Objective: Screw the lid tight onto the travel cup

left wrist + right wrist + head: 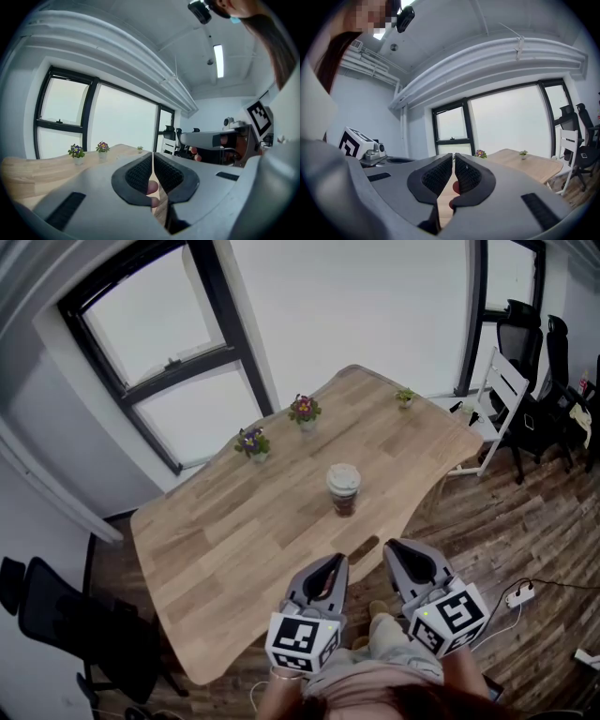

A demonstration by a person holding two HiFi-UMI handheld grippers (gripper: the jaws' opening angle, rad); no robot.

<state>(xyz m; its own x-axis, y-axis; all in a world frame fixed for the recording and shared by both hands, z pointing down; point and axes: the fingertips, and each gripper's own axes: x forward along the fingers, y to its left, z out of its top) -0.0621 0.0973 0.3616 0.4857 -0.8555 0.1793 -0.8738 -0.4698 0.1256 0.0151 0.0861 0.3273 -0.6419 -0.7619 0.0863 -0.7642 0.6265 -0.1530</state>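
1. The wooden table (234,540) is the largest thing. The travel cup (344,500) stands upright near its middle, well apart from both tongs and from the small flower pots (304,412) along the far edge.
2. The left gripper (332,565) and the right gripper (397,551) hang side by side over the near table edge. Both have their jaws pressed together, with nothing between them.
3. For the cup, I judge that one gripper must first open wide and then clamp the body low, so it neither turns nor tips.
4. The lid (343,475) sits on the cup, but I cannot tell if its thread has caught. The other gripper should take the rim level and twist without pushing sideways.
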